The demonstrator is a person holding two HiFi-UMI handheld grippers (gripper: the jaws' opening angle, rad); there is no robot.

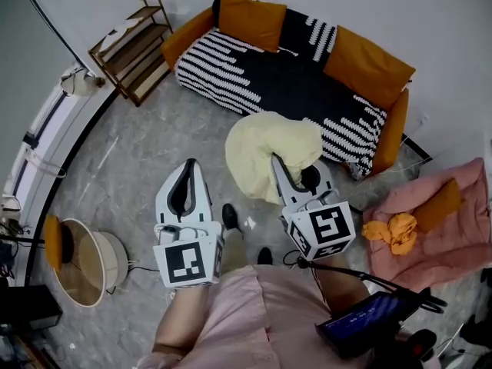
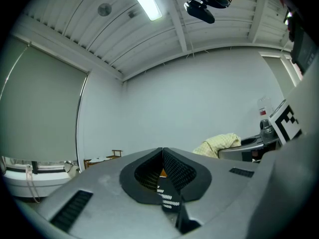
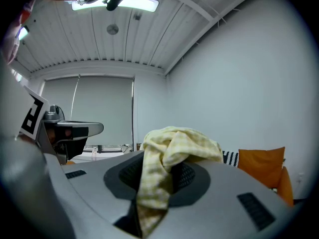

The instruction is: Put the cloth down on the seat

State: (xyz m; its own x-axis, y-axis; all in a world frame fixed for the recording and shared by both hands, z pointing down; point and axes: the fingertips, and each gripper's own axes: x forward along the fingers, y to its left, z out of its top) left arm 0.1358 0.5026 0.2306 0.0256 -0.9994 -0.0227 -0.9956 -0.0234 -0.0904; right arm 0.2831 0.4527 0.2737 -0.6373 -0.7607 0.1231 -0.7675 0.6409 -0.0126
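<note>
A pale yellow checked cloth (image 1: 269,151) hangs bunched from my right gripper (image 1: 278,162), which is shut on it and held up in the air short of the sofa. In the right gripper view the cloth (image 3: 172,151) spills out from between the jaws and droops over them. The black and white striped sofa seat (image 1: 269,75) with orange cushions (image 1: 252,18) lies ahead, beyond the cloth. My left gripper (image 1: 190,167) is held beside the right one, to its left, shut with nothing in it; its pads (image 2: 174,171) meet in the left gripper view.
A wooden shelf rack (image 1: 134,44) stands left of the sofa. A pink seat (image 1: 446,221) with an orange cloth (image 1: 393,231) on it is at the right. A round wicker basket (image 1: 84,261) sits on the grey floor (image 1: 138,152) at the left. My feet (image 1: 231,217) show below.
</note>
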